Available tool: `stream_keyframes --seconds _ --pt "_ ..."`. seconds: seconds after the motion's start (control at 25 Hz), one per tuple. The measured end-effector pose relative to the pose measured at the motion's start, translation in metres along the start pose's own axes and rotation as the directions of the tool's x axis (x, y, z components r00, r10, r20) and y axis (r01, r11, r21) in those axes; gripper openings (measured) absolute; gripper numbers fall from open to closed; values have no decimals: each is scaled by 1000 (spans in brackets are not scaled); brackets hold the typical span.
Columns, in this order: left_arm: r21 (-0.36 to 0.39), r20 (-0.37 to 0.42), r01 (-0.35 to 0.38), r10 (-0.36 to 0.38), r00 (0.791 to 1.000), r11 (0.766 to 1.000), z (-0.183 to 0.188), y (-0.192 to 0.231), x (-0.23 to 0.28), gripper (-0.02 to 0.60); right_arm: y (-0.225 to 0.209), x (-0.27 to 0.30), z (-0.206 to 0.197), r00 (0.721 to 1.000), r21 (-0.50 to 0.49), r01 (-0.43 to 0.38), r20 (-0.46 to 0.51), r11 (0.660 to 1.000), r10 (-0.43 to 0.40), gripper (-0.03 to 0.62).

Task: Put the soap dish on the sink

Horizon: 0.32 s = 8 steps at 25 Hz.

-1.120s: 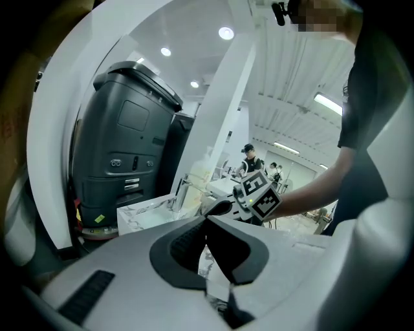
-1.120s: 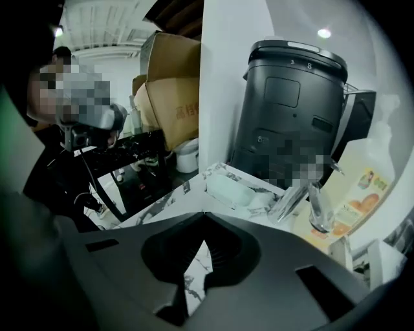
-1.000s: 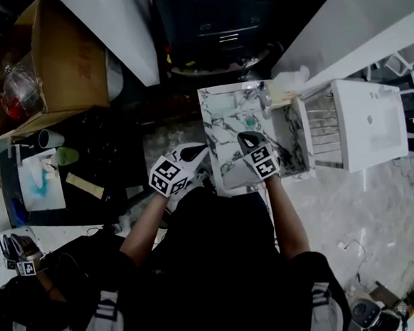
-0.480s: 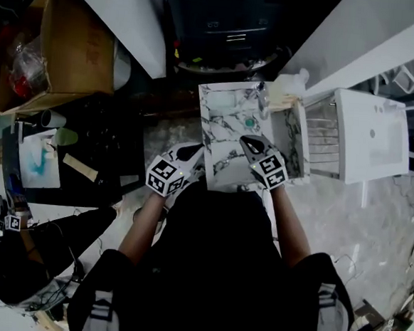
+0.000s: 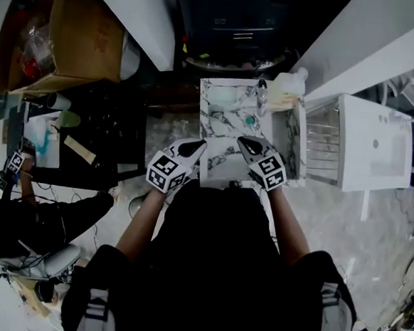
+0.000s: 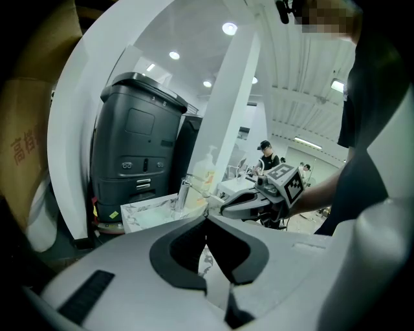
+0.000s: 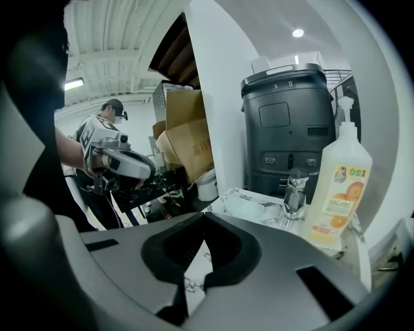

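The marble sink (image 5: 225, 159) stands in front of me. A pale soap dish (image 5: 224, 95) (image 7: 246, 208) lies on its far left corner, beside the chrome faucet (image 5: 261, 94) (image 7: 295, 189). My left gripper (image 5: 196, 147) (image 6: 207, 217) hovers at the sink's near left edge, shut and empty. My right gripper (image 5: 244, 140) (image 7: 203, 217) hovers over the near right part of the basin, also shut with nothing in it. Each gripper shows in the other's view: the right gripper (image 6: 255, 197) and the left gripper (image 7: 119, 165). Both are well short of the dish.
A soap bottle (image 7: 336, 187) (image 5: 288, 80) stands at the sink's far right corner and a green drain plug (image 5: 250, 120) sits in the basin. Behind is a black machine (image 5: 233, 20); a cardboard box (image 5: 81, 37) is at left, a white rack (image 5: 373, 142) at right. A person (image 5: 32, 212) crouches lower left.
Both grippers have lifted slightly and stayed shut and empty; the left one has come in to the sink's near left edge. The person at lower left has shifted.
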<state>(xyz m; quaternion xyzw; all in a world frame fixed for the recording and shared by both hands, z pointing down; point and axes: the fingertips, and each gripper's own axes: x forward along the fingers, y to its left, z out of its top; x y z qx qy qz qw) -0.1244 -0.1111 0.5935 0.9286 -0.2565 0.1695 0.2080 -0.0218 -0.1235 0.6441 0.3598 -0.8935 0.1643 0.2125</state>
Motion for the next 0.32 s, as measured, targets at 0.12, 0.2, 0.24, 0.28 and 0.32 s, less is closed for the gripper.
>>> stream_keyframes --seconds 0.12,0.2,0.24,0.28,0.32 --pt "-6 -9 -9 9 1000 1000 -4 -11 1 0 0 -10 -6 1000 0 -8 2 1000 8 -3" --pt "-9 -10 -17 17 1000 1000 -4 -16 2 0 -1 -17 -8 1000 -2 -13 1 1000 13 -5" --pt "-9 -9 -21 21 1000 1000 -4 -18 3 0 -2 -20 -9 1000 -3 -14 1 1000 14 -5" --pt "-10 -8 -24 24 1000 1000 -3 -20 3 0 -3 -23 -10 1000 -3 -16 2 1000 16 -4" --pt "-10 -6 -27 27 1000 1000 -3 -22 4 0 -3 -26 -11 1000 -4 -17 3 1000 17 -4"
